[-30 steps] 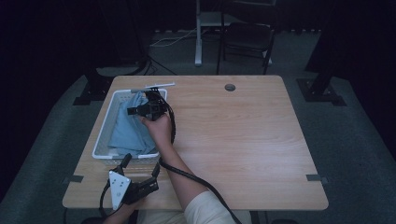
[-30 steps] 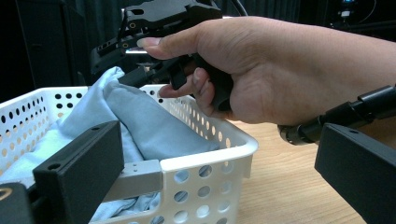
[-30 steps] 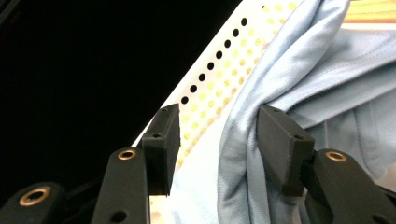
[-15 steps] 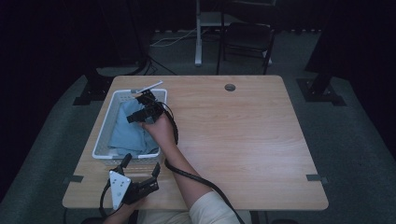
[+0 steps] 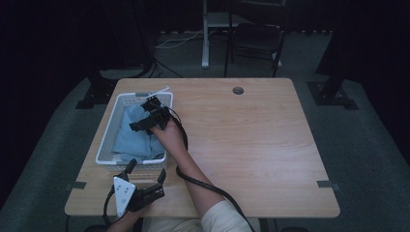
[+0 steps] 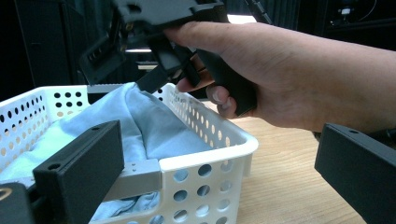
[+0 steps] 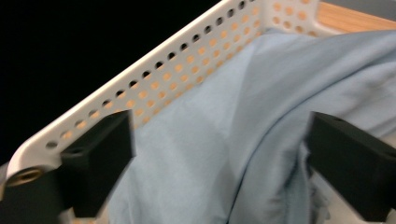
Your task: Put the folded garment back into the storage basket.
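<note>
A white perforated basket (image 5: pixel 107 140) stands on the left part of the wooden table and holds a crumpled light blue cloth (image 5: pixel 133 140). My right gripper (image 5: pixel 141 115) hovers over the basket's far end. Its jaws have just been opening and now stand open on either side of a fold of the cloth (image 7: pixel 201 140), with the pads off it. My left gripper (image 5: pixel 145 173) rests open by the table's front edge, at the basket's near right corner (image 6: pixel 210 156). The left gripper view also shows the hand with the right gripper (image 6: pixel 140 60) above the cloth (image 6: pixel 154 126).
A round cable hole (image 5: pixel 237 90) sits near the table's far edge. A thin white strip (image 5: pixel 162 90) pokes out at the basket's far right corner. Behind the table stand a dark chair (image 5: pixel 254 43) and a stand's leg (image 5: pixel 205 43). The wooden top stretches wide to the right of the basket.
The right gripper's jaws have spread apart over the cloth, and the hand has shifted only slightly above the basket. The left gripper has stayed where it was.
</note>
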Demonstrator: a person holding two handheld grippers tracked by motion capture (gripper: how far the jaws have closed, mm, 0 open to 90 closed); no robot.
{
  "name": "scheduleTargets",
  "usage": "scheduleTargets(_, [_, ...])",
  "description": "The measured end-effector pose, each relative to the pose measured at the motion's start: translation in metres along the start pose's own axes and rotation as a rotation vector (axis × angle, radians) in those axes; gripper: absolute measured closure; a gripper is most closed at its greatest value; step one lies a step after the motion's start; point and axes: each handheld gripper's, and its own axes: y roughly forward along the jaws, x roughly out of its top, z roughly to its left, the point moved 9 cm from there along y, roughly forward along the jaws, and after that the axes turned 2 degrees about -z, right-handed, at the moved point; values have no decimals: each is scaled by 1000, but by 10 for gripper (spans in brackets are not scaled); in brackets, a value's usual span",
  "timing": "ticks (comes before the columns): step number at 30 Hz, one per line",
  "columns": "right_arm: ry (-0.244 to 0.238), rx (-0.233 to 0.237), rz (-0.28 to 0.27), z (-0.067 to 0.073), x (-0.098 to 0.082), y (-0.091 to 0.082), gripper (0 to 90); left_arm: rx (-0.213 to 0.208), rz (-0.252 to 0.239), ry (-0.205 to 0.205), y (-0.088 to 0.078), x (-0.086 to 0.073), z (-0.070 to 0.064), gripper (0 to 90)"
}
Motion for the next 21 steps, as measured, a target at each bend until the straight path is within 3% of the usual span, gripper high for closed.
scheduleTargets(5, [-60,40,-34,9,0,-4,9,-1,-6,4,0,0,-1,26])
scheduleTargets(7, [-110,10,-67,9,-2,-8,9,-1,-7,4,-1,0,-1,26])
scheduleTargets(11, [-130,28,-132,9,-6,-12,9,1,-5,6,0,0,-1,27])
scheduleTargets(14, [-147,72,-167,11,-11,-15,9,1,-4,6,0,0,-1,26])
scheduleTargets(17, [-176,62,-203,11,-12,-19,10,2,-3,6,0,0,-1,26])
scheduleTargets(18, [-180,83,-234,11,-12,-22,10,2,-3,6,0,0,-1,26])
scheduleTargets(21, [-195,63,-275,7,-15,-27,10,3,-2,7,0,0,-1,26])
